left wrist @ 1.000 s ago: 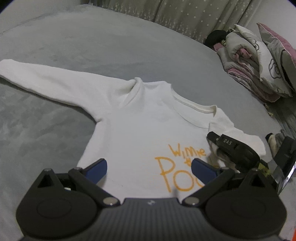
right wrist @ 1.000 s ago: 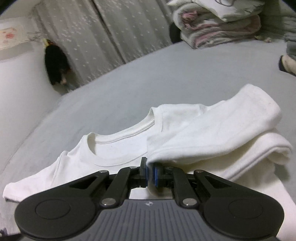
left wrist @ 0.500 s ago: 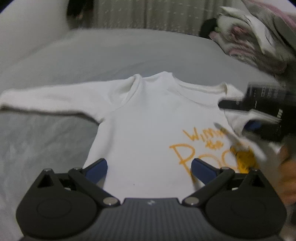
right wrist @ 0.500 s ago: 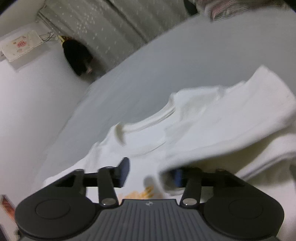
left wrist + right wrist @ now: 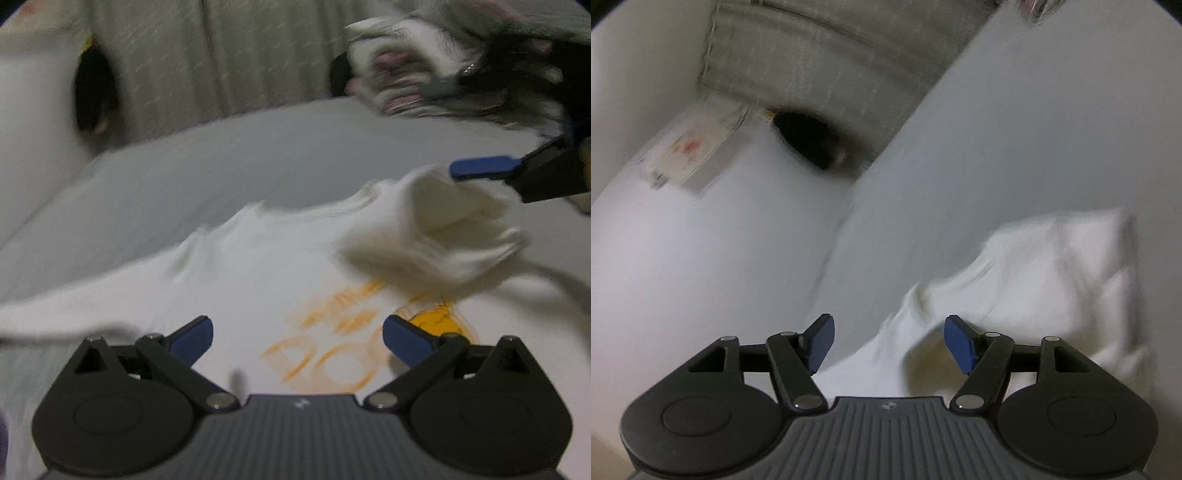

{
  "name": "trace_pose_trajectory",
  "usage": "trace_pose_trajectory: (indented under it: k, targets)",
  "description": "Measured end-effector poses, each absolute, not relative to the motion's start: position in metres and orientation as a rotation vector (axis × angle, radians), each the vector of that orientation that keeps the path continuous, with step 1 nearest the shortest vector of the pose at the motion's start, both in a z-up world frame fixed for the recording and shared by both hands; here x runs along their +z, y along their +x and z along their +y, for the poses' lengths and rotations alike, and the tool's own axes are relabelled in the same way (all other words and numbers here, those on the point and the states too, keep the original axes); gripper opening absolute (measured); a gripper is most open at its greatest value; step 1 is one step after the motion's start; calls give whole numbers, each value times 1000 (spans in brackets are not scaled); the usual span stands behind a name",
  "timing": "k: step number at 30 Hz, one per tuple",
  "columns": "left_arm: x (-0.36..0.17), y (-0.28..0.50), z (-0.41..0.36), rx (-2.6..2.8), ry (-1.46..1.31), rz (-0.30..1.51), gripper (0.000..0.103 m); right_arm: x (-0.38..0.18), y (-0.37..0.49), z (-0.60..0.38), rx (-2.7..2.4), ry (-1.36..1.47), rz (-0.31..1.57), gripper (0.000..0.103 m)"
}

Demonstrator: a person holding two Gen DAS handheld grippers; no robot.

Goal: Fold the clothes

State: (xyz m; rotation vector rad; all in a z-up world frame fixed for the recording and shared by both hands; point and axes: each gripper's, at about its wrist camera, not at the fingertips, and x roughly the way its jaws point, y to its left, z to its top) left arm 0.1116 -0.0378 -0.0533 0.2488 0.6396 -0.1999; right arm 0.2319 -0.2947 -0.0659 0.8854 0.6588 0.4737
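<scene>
Left wrist view: the left tongs (image 5: 297, 341) hung wide apart over the white long-sleeved top (image 5: 236, 280), nothing between the blue pads (image 5: 194, 338), the orange lettering (image 5: 332, 350) lying just ahead of them. The top was spread on the grey bed (image 5: 258, 158), one sleeve (image 5: 59, 314) stretched out to the left of the tongs. Ahead and to the right, the other sleeve (image 5: 436, 232) sat bunched over the chest, blurred. Just beyond it, the right tongs (image 5: 480, 168) showed one blue pad, clear of the fabric. Right wrist view: the right tongs (image 5: 886, 341) were opening, pads apart and gripping nothing, the crumpled sleeve (image 5: 1056, 269) ahead and to their right. Curtains (image 5: 221, 66) and a bedding pile (image 5: 424, 66) stood behind.
</scene>
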Motion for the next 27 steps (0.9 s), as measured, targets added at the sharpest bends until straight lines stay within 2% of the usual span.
trace_pose_trajectory:
  k: [6, 9, 18, 21, 23, 24, 27]
  targets:
    - [-49, 125, -97, -346, 351, 599, 102, -76, 226, -330, 373, 927, 636, 67]
    - [-53, 137, -119, -378, 376, 606, 95, -79, 228, -329, 326, 917, 635, 67]
    - [-59, 186, -145, -472, 41, 810, 79, -78, 225, -346, 266, 919, 619, 67]
    - [-67, 201, -146, -426, -54, 864, 62, -82, 227, -346, 261, 918, 631, 67]
    - [-69, 207, -141, -382, -107, 873, 36, -83, 229, -345, 252, 903, 639, 67]
    - [-70, 210, -136, -361, -131, 877, 9, -83, 230, -344, 241, 894, 642, 67]
    - [-65, 208, -110, -314, -206, 861, 8, -89, 232, -346, 195, 877, 656, 67]
